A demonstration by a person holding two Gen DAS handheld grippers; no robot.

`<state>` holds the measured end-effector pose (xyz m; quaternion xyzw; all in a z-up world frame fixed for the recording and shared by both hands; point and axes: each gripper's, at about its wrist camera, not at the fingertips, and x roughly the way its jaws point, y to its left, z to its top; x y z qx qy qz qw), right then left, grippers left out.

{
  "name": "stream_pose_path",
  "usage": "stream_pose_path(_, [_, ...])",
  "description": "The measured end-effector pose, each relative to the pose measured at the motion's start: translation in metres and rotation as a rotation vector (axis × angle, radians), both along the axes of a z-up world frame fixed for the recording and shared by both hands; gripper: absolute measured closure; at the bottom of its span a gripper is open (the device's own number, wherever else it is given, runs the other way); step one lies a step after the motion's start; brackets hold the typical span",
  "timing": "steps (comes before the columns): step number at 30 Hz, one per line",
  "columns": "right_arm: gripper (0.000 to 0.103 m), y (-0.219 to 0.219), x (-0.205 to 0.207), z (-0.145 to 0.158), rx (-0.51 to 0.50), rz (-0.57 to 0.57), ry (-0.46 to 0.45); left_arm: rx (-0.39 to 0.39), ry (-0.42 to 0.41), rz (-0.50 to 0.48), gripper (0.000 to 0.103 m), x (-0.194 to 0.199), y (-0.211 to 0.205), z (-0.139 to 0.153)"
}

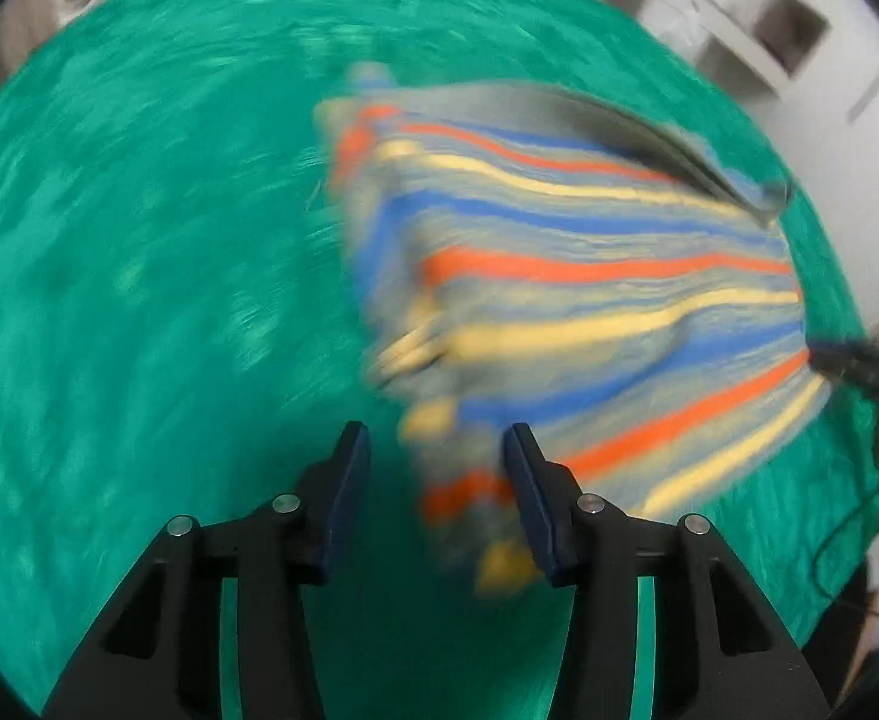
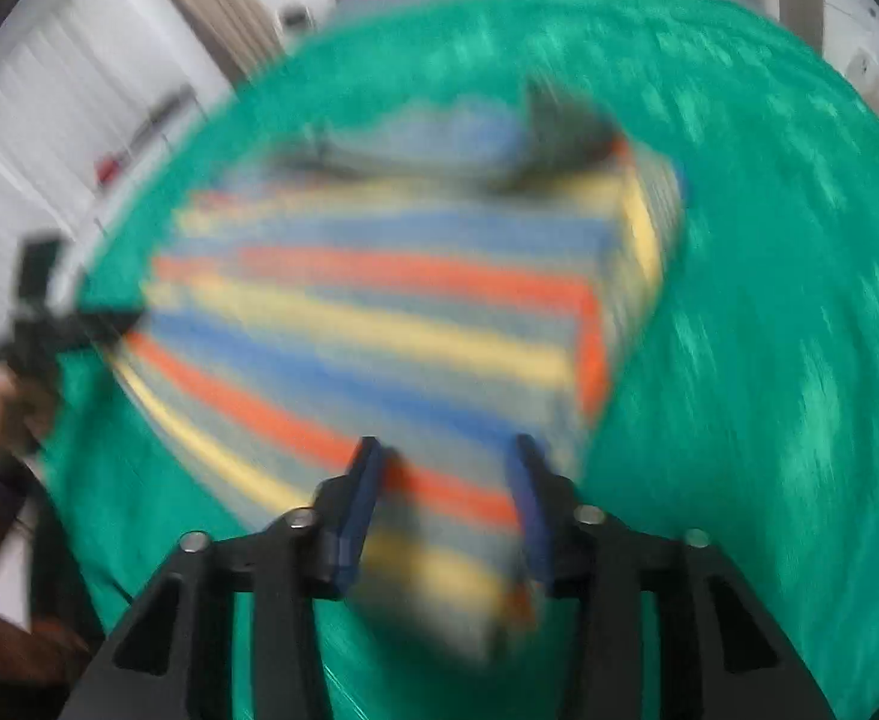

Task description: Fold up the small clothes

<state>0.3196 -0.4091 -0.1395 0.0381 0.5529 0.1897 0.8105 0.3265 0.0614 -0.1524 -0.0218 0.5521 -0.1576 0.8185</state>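
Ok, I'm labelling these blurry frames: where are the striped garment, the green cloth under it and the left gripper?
striped garment (image 1: 589, 276): left wrist view, middle of the stripes.
green cloth (image 1: 139, 300): left wrist view, bare area left of the garment.
left gripper (image 1: 436, 444): left wrist view, midway between the fingers.

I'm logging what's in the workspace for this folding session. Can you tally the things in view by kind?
Striped garments: 1
Green table covers: 1
Handheld grippers: 2, the left gripper and the right gripper, both with jaws apart
Total: 4
The pictures are motion-blurred, so any small item could be missed.
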Motion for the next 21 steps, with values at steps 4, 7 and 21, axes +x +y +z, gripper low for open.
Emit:
stream_pose_path(4, [0.067, -0.017, -0.008, 0.028, 0.011, -0.035, -0.016, -0.120, -0.105, 0.028, 0.036, 0.012, 0.015, 0.041])
stream_pose_path(7, [0.064, -0.015, 0.036, 0.041, 0.162, -0.087, -0.018, -0.208, -0.101, -0.037, 0.022, 0.047, -0.011, 0.047])
stream_pose_path(21, [0.057, 0.009, 0.102, 0.056, 0.226, -0.202, -0.179, -0.052, -0.172, -0.046, 0.015, 0.029, -0.040, 0.010])
